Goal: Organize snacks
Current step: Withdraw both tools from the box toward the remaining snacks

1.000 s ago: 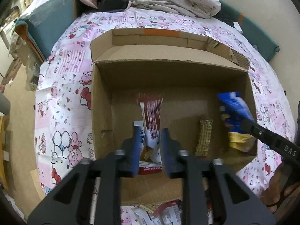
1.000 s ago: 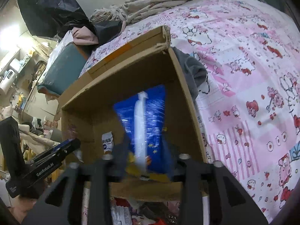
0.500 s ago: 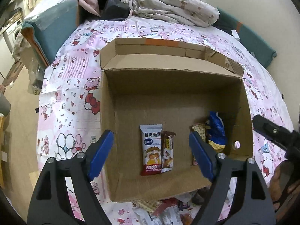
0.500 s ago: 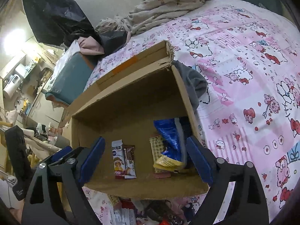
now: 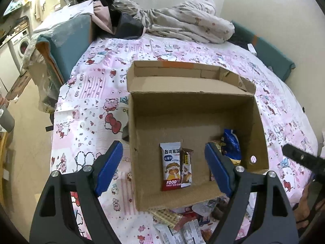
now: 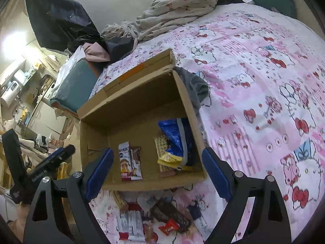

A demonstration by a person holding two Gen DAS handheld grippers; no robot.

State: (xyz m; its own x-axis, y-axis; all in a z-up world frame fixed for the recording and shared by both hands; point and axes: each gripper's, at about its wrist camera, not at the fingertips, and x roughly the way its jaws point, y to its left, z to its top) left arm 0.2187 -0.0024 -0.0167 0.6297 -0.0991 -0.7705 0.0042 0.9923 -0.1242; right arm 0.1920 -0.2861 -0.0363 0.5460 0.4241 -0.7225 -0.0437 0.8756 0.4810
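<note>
An open cardboard box (image 5: 142,183) sits on the pink bed sheet; it also shows in the right wrist view (image 6: 91,134). Inside lie a white rice-cake packet (image 5: 170,168) beside a brown bar (image 5: 186,168), and at the right a blue bag (image 6: 175,140) over a checkered wafer pack (image 6: 161,144). My left gripper (image 5: 162,170) is open and empty above the box's near side. My right gripper (image 6: 157,174) is open and empty, also above the near edge. Loose snacks (image 6: 162,217) lie on the sheet in front of the box.
A crumpled blanket (image 5: 182,24) and dark clothes lie at the far end of the bed. A teal cushion (image 5: 69,42) stands at the left. A grey cloth (image 6: 195,85) lies against the box's right wall. The bed edge drops to the floor at the left.
Both grippers opened and let go of their snacks into the box, then pulled back and up. The rice-cake packet and blue bag now lie on the box floor.
</note>
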